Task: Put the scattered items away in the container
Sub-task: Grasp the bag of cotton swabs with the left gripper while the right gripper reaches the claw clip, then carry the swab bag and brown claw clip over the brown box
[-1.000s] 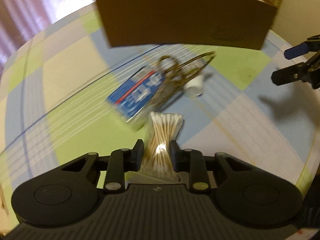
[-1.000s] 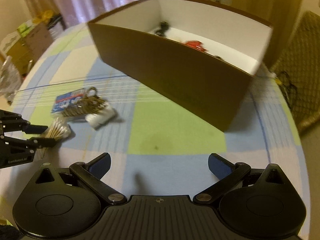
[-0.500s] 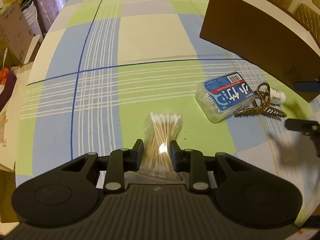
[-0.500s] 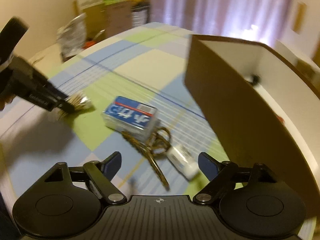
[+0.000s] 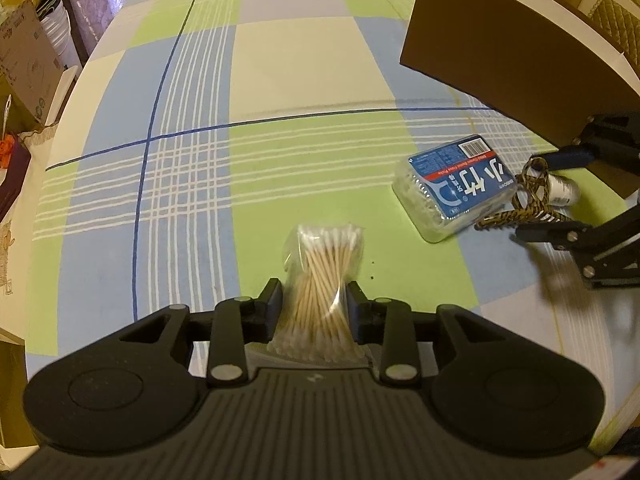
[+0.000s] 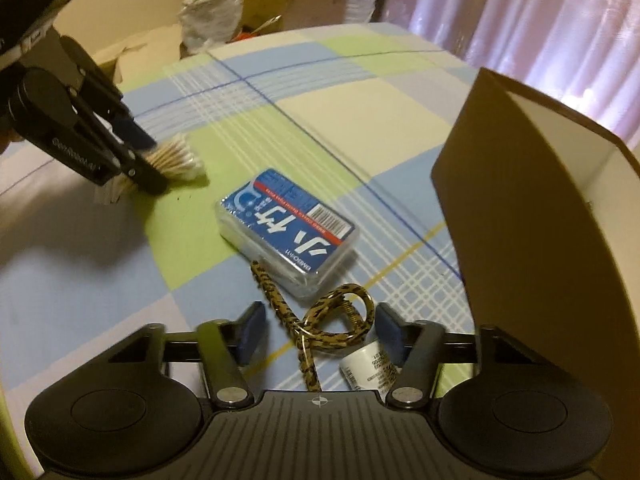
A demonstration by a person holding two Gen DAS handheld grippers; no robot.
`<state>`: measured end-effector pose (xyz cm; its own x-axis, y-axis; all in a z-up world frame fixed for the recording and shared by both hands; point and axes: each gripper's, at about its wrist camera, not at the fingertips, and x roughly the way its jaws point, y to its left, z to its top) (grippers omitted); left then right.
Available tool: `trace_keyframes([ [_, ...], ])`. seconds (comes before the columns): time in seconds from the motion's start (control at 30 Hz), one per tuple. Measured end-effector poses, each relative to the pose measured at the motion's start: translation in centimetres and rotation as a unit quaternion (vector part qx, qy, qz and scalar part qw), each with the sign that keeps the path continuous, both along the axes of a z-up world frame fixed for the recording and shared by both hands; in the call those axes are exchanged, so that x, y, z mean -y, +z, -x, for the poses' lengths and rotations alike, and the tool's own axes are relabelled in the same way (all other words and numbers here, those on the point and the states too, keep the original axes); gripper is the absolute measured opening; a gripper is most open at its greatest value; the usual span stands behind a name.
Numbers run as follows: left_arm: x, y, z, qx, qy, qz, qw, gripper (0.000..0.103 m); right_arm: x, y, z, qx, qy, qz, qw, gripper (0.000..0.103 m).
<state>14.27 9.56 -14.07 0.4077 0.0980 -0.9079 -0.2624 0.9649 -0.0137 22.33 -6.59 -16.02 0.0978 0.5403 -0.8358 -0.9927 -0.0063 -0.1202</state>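
Note:
My left gripper is shut on a clear bag of cotton swabs, held low over the checked tablecloth. To its right lie a blue-labelled clear box, a leopard-print hair clip and a small white bottle. My right gripper is open and down at the table, its fingers on either side of the hair clip, with the white bottle just inside its right finger. The brown container with white inner walls stands right beside them. The blue box lies just ahead.
The round table's edge curves along the left. Beyond it stand cardboard boxes and bags on the floor. Curtains hang behind the container. The left gripper with the swabs sits at the far left of the right wrist view.
My right gripper has come down over the hair clip and bottle, its jaws narrower than before. The left gripper swung away from the container, still holding the swabs.

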Motion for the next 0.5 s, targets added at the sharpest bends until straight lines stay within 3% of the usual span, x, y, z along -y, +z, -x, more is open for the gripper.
trace_keyframes([
  [0.17, 0.0, 0.0, -0.4, -0.002, -0.001, -0.004, 1.0, 0.029, 0.4, 0.2, 0.7, -0.001, 0.004, -0.003, 1.0, 0.047],
  [0.23, 0.0, 0.0, -0.4, -0.001, -0.001, -0.005, 1.0, 0.029, 0.8, 0.5, 1.4, 0.001, 0.012, -0.005, 1.0, 0.041],
  [0.3, 0.0, 0.0, -0.5, -0.001, -0.001, -0.006, 1.0, 0.03, 1.3, 0.7, 2.0, -0.012, 0.009, -0.004, 1.0, 0.036],
  [0.5, 0.3, 0.0, -0.4, 0.0, -0.013, -0.01, 0.9999, 0.03, 3.1, 1.0, 2.9, -0.051, -0.032, 0.001, 0.998, 0.035],
])
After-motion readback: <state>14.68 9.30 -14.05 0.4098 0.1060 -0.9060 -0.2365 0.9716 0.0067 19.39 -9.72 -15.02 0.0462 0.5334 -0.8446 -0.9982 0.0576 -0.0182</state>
